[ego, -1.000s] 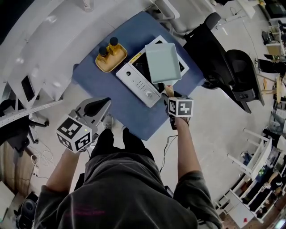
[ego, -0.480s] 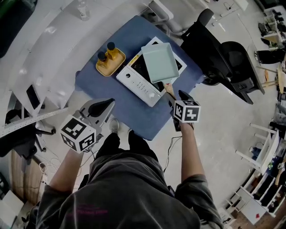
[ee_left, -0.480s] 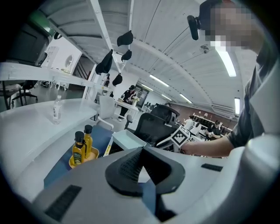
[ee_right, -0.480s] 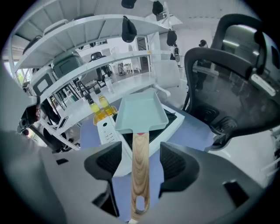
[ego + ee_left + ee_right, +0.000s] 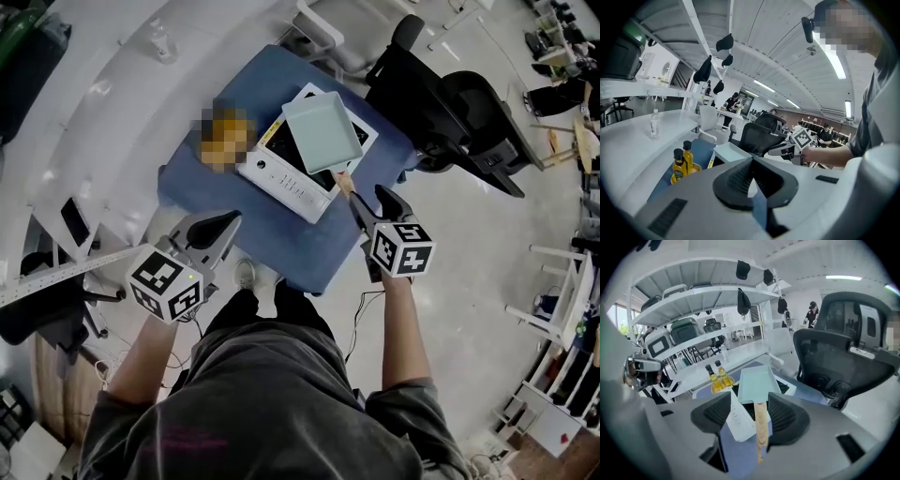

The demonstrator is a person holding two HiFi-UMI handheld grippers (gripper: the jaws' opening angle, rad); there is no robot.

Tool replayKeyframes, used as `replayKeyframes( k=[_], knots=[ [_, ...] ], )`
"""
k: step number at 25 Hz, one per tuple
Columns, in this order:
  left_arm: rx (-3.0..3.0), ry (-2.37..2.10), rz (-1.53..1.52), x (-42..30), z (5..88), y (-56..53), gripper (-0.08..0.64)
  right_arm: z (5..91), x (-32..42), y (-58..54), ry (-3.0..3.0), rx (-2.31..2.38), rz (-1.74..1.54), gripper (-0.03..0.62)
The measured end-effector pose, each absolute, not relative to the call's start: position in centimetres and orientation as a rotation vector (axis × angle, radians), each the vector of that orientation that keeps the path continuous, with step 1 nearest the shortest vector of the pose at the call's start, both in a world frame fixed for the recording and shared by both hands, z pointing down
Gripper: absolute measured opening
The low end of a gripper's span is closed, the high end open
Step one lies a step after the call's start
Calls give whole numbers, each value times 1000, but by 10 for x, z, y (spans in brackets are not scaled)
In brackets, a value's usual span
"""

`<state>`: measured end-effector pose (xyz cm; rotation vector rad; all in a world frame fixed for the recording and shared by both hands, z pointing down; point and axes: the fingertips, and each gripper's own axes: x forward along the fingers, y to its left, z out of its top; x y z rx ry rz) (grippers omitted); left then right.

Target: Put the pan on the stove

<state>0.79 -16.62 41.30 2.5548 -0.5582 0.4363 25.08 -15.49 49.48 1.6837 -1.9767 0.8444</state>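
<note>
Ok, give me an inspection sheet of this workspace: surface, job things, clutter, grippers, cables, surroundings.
Surface: blue table, carrying the stove and a dish.
Job's things: pale green pan sits on the white stove; its wooden handle points at the right gripper.
Clutter: two yellow bottles in a yellow dish beside the stove.
Grippers: right gripper open, handle between its jaws, unclamped; left gripper shut, empty, away from the stove.
Cables: one cable on the floor by the table's near edge.
Surroundings: black office chairs, white shelving.

Pan (image 5: 322,131) on stove (image 5: 281,171), stove on table (image 5: 272,234), bottles (image 5: 682,161) left, chair (image 5: 427,103) right
</note>
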Motion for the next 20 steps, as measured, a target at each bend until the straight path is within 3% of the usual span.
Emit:
replayKeyframes(
  k=[6, 20],
  knots=[
    [2590, -527, 433, 11, 400, -157, 2, 458, 235, -140, -2061, 1701, 777, 239],
    [2654, -463, 414, 14, 376, -132, 2, 402, 208, -100, -2154, 1794, 669, 103]
  ],
)
